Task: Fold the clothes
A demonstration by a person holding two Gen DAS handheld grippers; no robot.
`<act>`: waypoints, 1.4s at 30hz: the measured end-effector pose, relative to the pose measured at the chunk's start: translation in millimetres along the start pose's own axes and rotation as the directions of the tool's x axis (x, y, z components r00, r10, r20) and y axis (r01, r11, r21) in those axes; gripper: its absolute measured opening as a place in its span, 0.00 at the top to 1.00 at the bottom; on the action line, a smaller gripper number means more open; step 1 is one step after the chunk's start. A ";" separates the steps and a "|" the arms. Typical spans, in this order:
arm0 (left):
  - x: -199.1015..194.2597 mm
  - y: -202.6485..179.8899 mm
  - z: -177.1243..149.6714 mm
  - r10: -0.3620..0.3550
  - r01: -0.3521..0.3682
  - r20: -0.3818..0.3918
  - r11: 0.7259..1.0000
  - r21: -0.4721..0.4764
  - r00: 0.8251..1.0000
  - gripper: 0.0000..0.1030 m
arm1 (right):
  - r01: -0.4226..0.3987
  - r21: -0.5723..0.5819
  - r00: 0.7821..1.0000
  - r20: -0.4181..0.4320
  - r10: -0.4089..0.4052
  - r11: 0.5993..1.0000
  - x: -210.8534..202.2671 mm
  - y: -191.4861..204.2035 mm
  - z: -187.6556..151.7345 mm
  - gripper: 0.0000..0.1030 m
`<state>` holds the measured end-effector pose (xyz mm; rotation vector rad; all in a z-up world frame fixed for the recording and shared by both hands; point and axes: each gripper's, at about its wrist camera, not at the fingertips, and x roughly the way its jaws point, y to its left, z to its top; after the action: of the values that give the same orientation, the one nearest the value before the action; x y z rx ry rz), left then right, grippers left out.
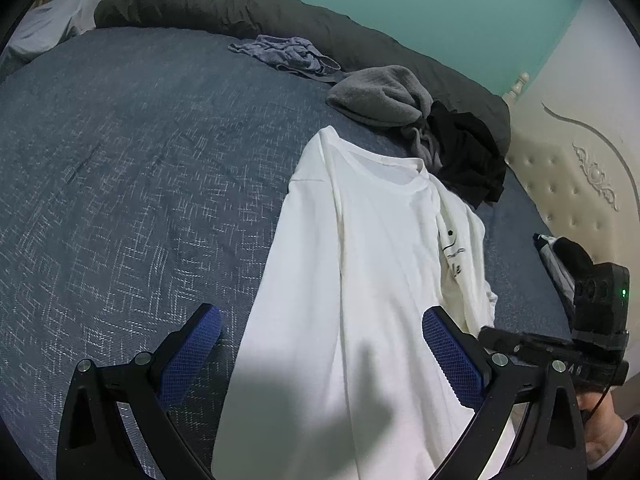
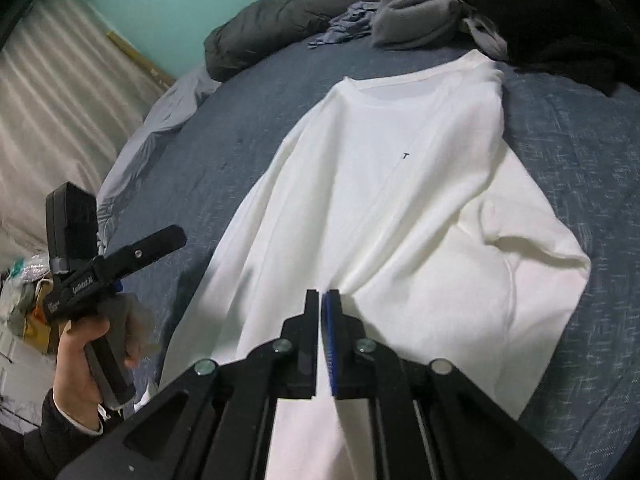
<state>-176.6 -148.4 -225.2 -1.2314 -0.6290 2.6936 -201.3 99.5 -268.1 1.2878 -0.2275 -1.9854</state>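
Both views dim and cool-toned, indoor light, slightly grainy. Strong fisheye: black vignette rounds every corner and the bed [image 1: 120, 184] bulges into a dome. The white T-shirt [image 1: 360, 260] is the brightest surface, near blown out, folds only faintly shaded. A soft grey shadow falls across its hem between the fingers of the left hand-held gripper [image 1: 320, 356]. In the right wrist view a similar shadow lies just left of the right hand-held gripper [image 2: 321, 308], whose near body is soft. The dark clothes pile [image 2: 560, 32] beyond it loses detail. Blanket weave stays crisp.
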 end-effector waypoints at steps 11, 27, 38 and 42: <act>-4.4 -0.4 2.2 -0.007 0.007 0.011 1.000 -0.008 1.000 0.00 | 0.144 0.244 0.976 0.124 -0.178 0.959 -72.4 -82.7 -7.9 0.67; -0.3 2.8 1.3 0.002 -0.002 -0.002 1.000 -0.011 1.000 0.00 | 0.290 0.099 0.957 -0.038 -0.288 0.952 -21.4 -82.9 -25.3 0.98; -1.3 1.7 0.9 0.001 -0.001 -0.001 1.000 -0.009 1.000 0.00 | 0.465 0.010 0.877 0.136 -0.462 0.885 -103.2 -80.5 10.7 0.98; -2.1 1.3 1.2 0.001 -0.001 0.002 1.000 -0.008 1.000 0.00 | 0.547 0.025 0.822 0.172 -0.542 0.837 -134.7 -94.0 28.1 0.98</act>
<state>-176.0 -150.5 -223.6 -1.2320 -0.6403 2.6960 -241.7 249.0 -206.8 1.2571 0.1058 -2.5816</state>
